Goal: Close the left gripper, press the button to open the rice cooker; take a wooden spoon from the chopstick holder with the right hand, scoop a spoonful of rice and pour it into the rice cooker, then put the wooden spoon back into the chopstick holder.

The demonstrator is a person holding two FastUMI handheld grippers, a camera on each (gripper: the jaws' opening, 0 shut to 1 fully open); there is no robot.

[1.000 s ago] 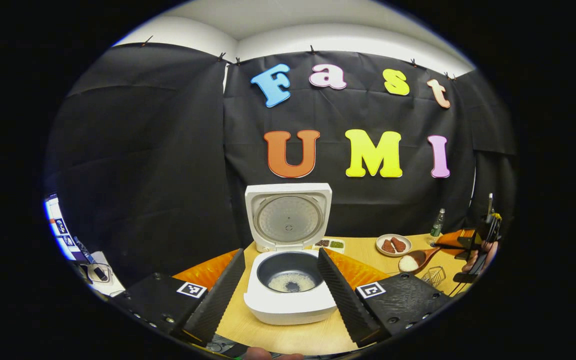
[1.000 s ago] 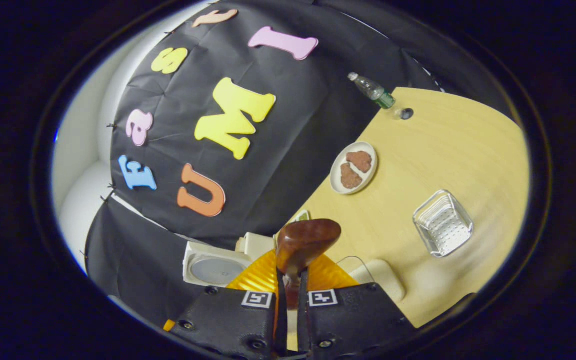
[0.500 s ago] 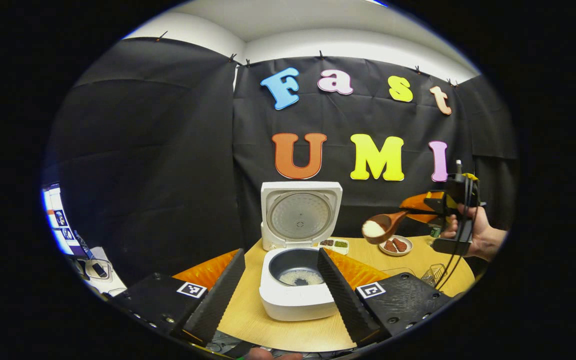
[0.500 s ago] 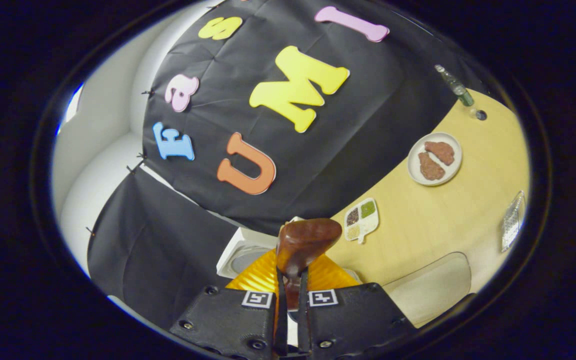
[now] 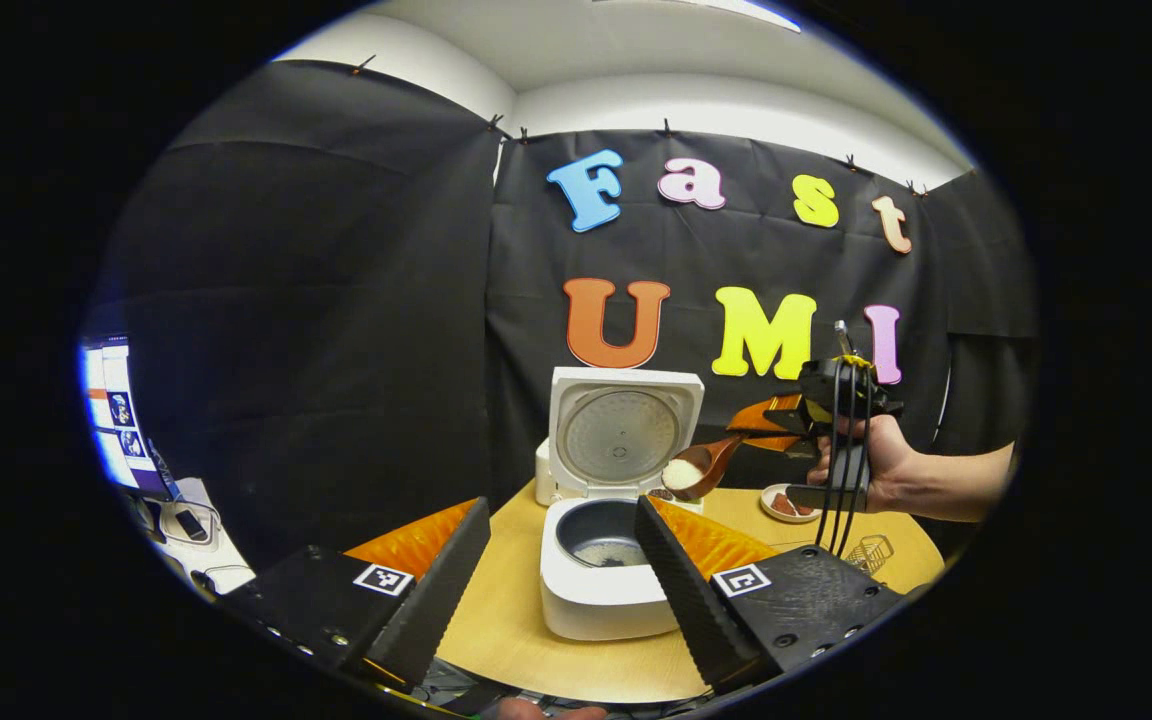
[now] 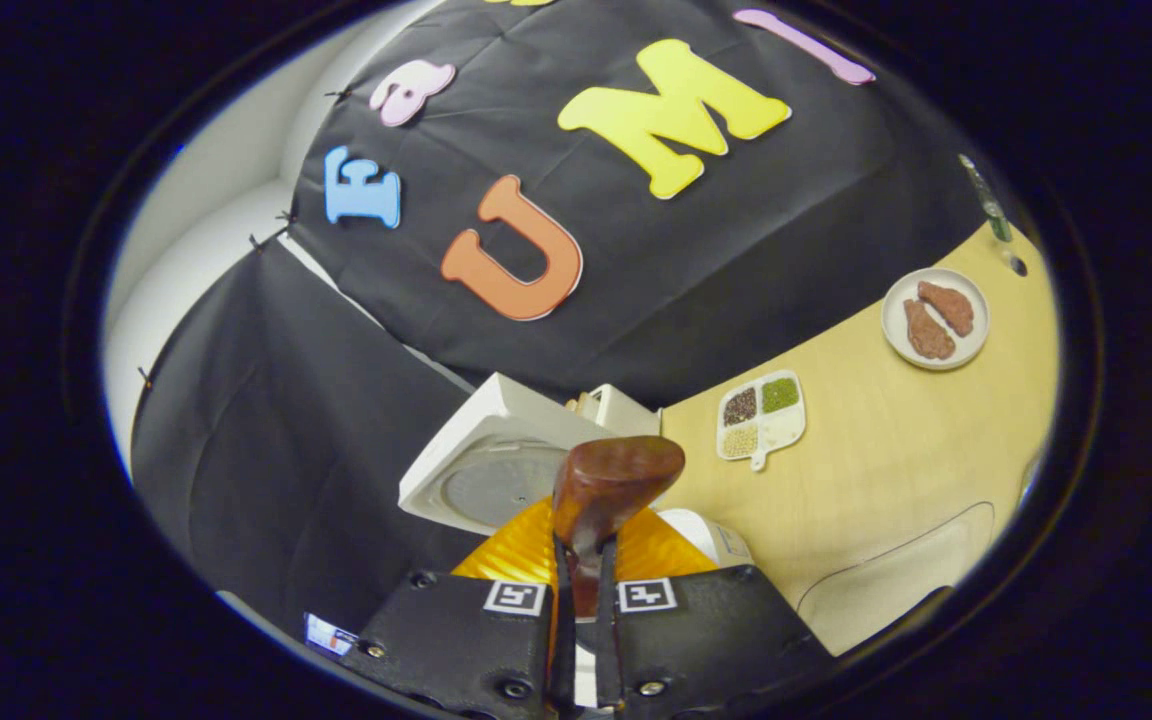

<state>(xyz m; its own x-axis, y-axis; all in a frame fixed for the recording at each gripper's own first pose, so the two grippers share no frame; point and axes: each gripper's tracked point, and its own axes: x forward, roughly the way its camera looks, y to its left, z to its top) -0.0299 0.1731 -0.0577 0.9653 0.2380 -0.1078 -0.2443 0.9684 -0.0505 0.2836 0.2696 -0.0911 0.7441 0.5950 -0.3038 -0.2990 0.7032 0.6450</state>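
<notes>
The wooden bench [image 5: 526, 620] carries a white rice cooker [image 5: 601, 595] with its lid [image 5: 624, 435] standing upright at the back and its dark inner pot [image 5: 601, 535] open, a thin layer of rice [image 5: 608, 550] on the pot's bottom. In the left gripper view the left tongs [image 5: 561, 575] are spread wide apart, one finger on each side of the cooker, holding nothing. Farther off on the right a hand [image 5: 861, 465] holds the right tongs [image 5: 771, 430], which are clamped on the handle of the wooden spoon [image 5: 701, 468]; the spoon's bowl, heaped with white rice, hangs in the air above the right rim of the pot, just in front of the lid. In the right gripper view the same tongs [image 6: 576, 560] are pressed together on the spoon [image 6: 611, 480], whose brown underside faces the camera. Behind the cooker lies a small divided dish [image 6: 761, 415] of coloured grains, and farther right a round plate [image 6: 936, 318] with two brown pieces. A wire basket [image 5: 866, 550] sits near the bench's right edge.
</notes>
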